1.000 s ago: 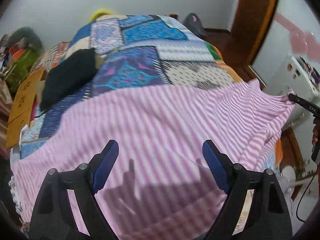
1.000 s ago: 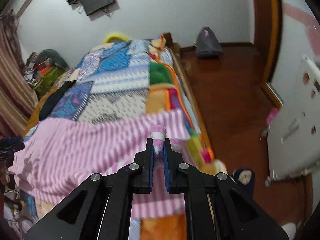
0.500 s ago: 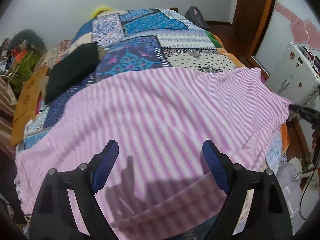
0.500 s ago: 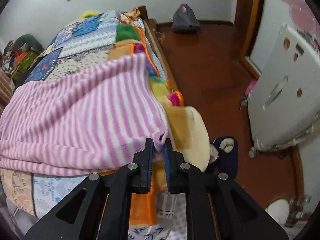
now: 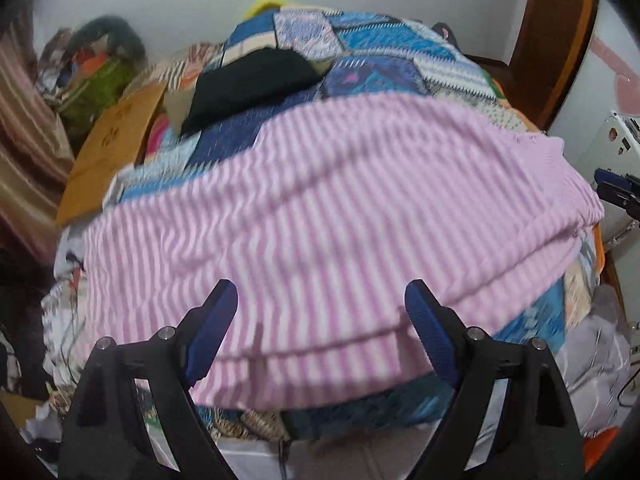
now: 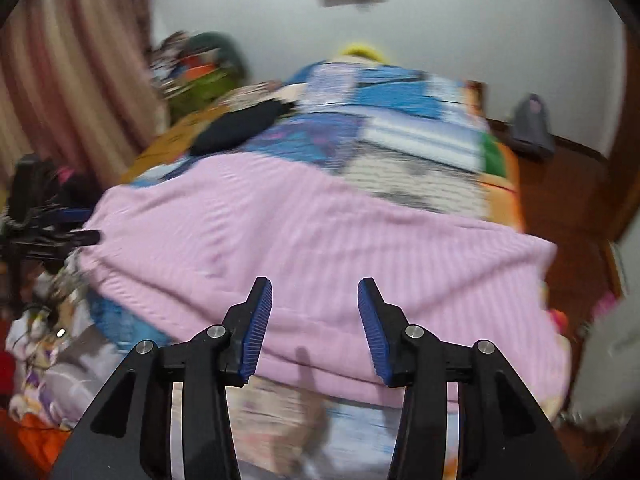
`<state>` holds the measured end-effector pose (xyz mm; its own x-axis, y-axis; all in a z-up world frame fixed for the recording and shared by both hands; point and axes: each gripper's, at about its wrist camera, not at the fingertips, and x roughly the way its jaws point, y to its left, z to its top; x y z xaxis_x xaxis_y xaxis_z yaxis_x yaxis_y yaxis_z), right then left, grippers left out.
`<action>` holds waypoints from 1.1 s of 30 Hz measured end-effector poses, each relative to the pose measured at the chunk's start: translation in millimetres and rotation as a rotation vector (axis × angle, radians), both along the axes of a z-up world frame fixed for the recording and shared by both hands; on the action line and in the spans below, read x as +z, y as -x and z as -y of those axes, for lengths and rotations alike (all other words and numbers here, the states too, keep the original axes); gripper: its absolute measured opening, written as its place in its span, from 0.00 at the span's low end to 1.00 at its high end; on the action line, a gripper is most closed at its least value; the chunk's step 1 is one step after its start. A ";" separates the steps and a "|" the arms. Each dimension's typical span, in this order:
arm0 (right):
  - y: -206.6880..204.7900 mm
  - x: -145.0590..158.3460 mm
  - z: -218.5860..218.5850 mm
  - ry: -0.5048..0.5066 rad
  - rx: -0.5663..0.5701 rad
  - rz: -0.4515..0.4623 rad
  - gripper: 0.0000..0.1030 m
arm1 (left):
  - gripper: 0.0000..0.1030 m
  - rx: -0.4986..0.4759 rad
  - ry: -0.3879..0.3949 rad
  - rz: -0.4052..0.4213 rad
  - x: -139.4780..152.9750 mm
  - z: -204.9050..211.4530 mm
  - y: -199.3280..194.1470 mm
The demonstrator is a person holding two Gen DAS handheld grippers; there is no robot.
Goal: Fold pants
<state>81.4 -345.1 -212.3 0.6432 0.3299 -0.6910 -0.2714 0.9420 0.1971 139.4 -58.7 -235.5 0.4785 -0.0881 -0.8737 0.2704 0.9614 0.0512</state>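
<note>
The pink-and-white striped pants (image 5: 328,216) lie spread across the near end of the bed, their lower edge hanging over the front; they also show in the right wrist view (image 6: 320,248). My left gripper (image 5: 320,320) is open and empty, just above the pants' near edge. My right gripper (image 6: 316,320) is open and empty, over the pants' near edge. In the left wrist view the right gripper (image 5: 616,192) shows past the pants' right end. In the right wrist view the left gripper (image 6: 48,236) shows at the pants' left end.
A patchwork quilt (image 5: 380,56) covers the bed, with a black folded garment (image 5: 252,84) on its far left. A cardboard box (image 5: 108,148) and clutter stand left of the bed. A white appliance (image 5: 616,140) and wooden floor (image 6: 560,192) lie to the right.
My right gripper has let go of the pants' corner, opened, and swung round to face the bed. The pants now lie flat. My left gripper has drawn back toward the near edge.
</note>
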 end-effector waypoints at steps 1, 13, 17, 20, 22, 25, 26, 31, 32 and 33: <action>-1.4 -1.7 -11.1 -0.003 0.029 -0.004 0.40 | 0.84 -0.003 0.005 -0.012 -5.8 -5.4 2.6; -4.4 -29.8 -74.4 0.098 0.166 -0.087 0.43 | 0.83 -0.069 0.059 -0.018 -35.0 -8.2 10.7; -8.4 -27.6 -80.4 0.130 0.149 -0.056 0.43 | 0.59 -0.093 0.076 -0.008 -33.7 -0.3 4.1; -14.1 -28.5 -83.1 0.115 0.166 -0.063 0.40 | 0.20 -0.123 0.086 -0.016 -30.8 8.8 2.0; -14.9 -27.7 -84.3 0.078 0.187 -0.073 0.17 | 0.11 -0.135 0.084 -0.020 -28.1 13.6 2.1; -9.2 -24.0 -86.3 0.066 0.208 -0.067 0.11 | 0.04 -0.143 0.072 -0.008 -24.5 15.9 5.5; -5.7 -21.7 -86.0 0.060 0.211 -0.060 0.10 | 0.03 -0.145 0.079 -0.006 -21.7 14.4 8.7; 8.5 -16.0 -83.3 0.040 0.230 -0.075 0.07 | 0.03 -0.138 0.103 0.006 -11.2 5.6 25.5; 12.2 -16.1 -84.2 0.048 0.237 -0.080 0.07 | 0.03 -0.133 0.116 -0.002 -11.4 3.2 28.9; 16.3 -16.9 -85.7 0.063 0.242 -0.083 0.07 | 0.03 -0.128 0.123 -0.010 -13.1 1.6 31.0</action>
<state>65.1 -259.4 -229.2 0.4909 0.4219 -0.7622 -0.4758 0.8628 0.1712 108.4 -60.3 -248.6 0.4479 -0.2537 -0.8573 0.3906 0.9181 -0.0677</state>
